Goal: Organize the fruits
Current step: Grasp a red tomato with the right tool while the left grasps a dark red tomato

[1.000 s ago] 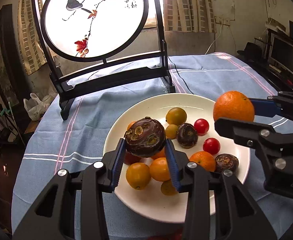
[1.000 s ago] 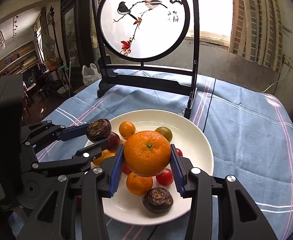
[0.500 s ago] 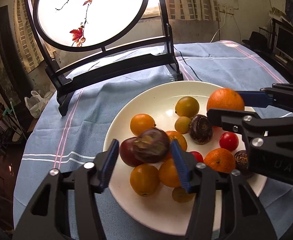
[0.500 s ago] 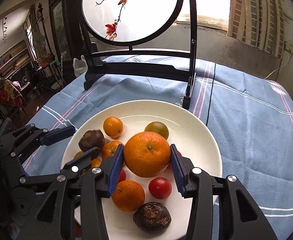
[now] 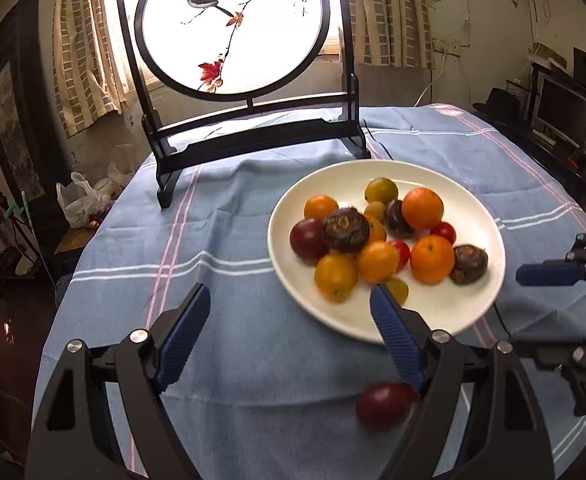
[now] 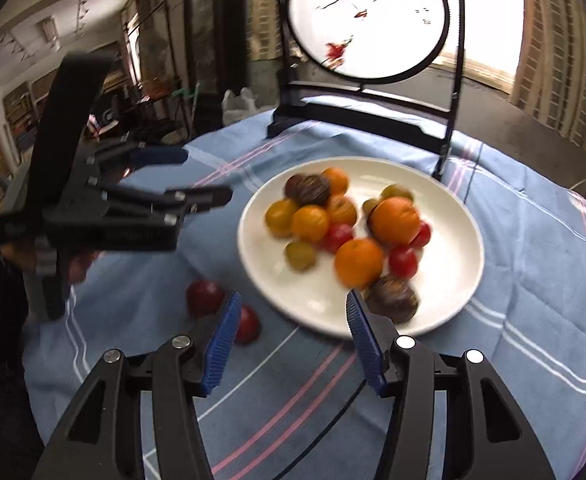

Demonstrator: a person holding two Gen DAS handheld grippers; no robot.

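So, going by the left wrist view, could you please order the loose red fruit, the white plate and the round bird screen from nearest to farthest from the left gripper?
1. Loose red fruit, on the cloth beside its right finger.
2. White plate, ahead, to the right.
3. Bird screen, at the table's far edge.

Left gripper is open.

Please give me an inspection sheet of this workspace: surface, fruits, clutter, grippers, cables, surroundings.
Surface: round table under a blue striped cloth.
Job's things: white plate heaped with oranges, tomatoes and dark fruits; two red fruits lie on the cloth beside it.
Clutter: bird screen on a black stand behind the plate.
Grippers: left gripper open, empty; right gripper open, empty.
Cables: a dark cable runs over the cloth by the stand.
Surroundings: curtains, a monitor, a plastic bag on the floor.
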